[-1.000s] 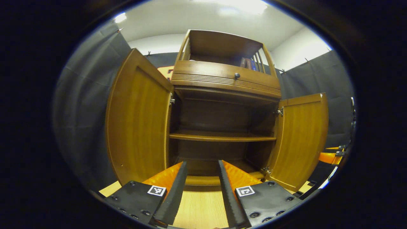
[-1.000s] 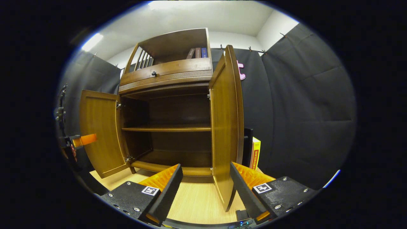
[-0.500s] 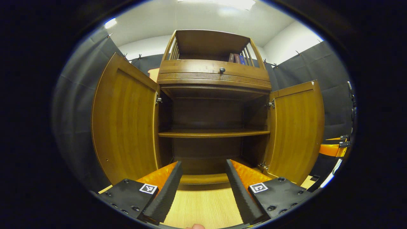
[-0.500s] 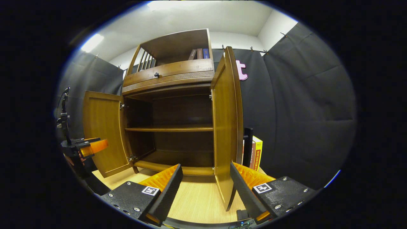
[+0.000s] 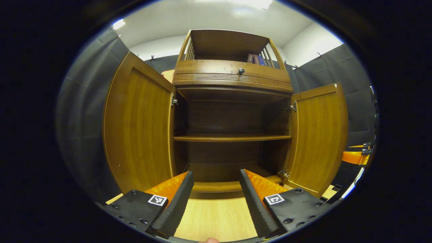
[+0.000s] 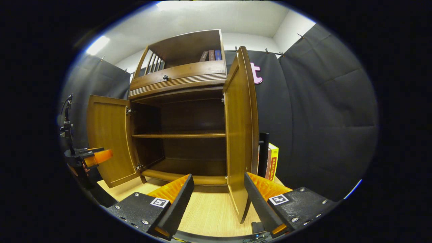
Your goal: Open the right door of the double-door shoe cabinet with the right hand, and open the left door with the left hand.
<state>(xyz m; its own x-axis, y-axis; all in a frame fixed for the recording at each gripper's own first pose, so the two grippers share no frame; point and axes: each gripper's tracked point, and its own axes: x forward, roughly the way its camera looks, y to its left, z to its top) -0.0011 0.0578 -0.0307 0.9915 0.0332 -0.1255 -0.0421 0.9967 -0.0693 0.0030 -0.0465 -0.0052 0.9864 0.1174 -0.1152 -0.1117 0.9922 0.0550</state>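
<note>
My fingers [image 5: 179, 202] on the left gripper [image 5: 213, 202] and right gripper [image 6: 217, 202] are spread, holding nothing. Ahead, the shoe cabinet [image 5: 233, 111] has its left door [image 5: 138, 125] and right door [image 6: 240, 131] swung open; the right door's edge lies between my right fingers.

Shoe cabinet [image 5: 233, 111]: brown varnished wood, upright on light wood floor, against black cloth wall. Lower compartment exposed, dark inside, one horizontal shelf [image 5: 232, 137] across middle. Drawer with small dark knob [image 5: 241, 71] above compartment; open railed shelf on top.
Left door [image 5: 140, 125]: swung wide open, inner panel facing out, hung on hinges at left side.
Right door [image 5: 319, 135]: swung wide open, hung at right side; in right gripper view seen nearly edge-on [image 6: 240, 131].
</note>
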